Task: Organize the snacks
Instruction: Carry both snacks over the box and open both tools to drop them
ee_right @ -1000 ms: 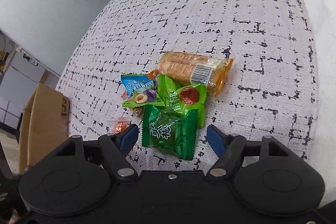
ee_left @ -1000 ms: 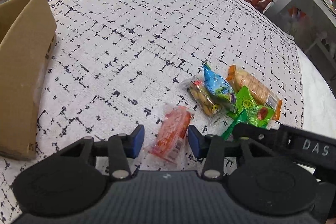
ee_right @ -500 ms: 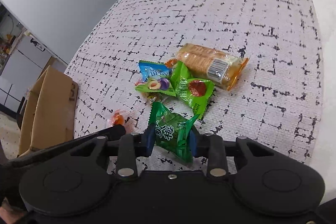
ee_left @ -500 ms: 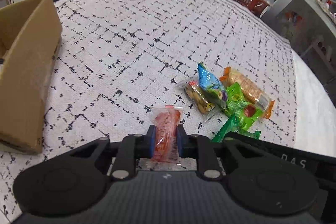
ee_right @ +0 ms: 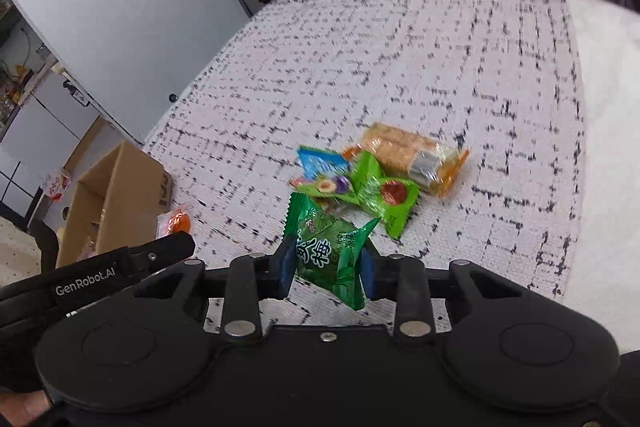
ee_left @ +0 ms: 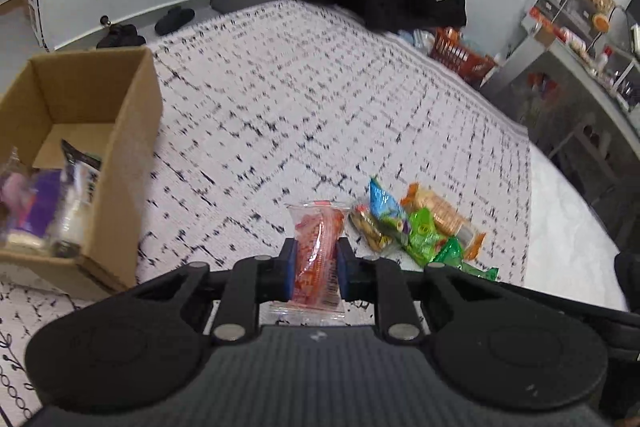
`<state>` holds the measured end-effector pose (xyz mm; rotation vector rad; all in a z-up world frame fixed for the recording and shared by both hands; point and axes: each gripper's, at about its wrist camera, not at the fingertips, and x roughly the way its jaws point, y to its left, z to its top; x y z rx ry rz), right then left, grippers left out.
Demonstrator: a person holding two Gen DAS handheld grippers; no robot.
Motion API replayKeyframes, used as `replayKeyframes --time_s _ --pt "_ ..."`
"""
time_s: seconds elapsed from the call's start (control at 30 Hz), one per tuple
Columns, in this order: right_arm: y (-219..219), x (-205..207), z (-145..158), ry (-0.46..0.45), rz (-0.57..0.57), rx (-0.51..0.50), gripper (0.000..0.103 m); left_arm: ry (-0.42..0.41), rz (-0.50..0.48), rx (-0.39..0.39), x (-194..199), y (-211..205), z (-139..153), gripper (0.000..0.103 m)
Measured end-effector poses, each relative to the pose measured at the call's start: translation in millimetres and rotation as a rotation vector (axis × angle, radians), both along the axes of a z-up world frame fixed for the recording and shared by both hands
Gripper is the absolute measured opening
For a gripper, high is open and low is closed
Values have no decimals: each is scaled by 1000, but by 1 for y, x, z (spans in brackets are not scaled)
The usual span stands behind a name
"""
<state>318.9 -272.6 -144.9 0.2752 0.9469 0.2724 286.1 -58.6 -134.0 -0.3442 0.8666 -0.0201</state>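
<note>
Where crinkled, a glossy green packet (ee_right: 330,255)

Left gripper (ee_left: 316,269) jaws clamp red snack packet (ee_left: 318,251).

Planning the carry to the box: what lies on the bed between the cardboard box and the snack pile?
In the left wrist view, only bare patterned bedcover lies between the cardboard box and the snack pile.
</note>
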Motion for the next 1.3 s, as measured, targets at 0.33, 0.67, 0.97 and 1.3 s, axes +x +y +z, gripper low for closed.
replayKeyframes --time_s 0.33,0.67,0.97,1.3 --pt "29 -13 31 -74 21 -29 32 -90 36 -27 -17 29 36 19" --pt "61 -24 53 -129 50 -61 32 -149 73 -52 -33 57 54 19" --pt "87 -32 64 -157 79 -80 32 -183 114 -78 -46 86 61 19" --pt "125 -34 66 -170 130 -64 32 -197 157 -99 -52 111 60 19"
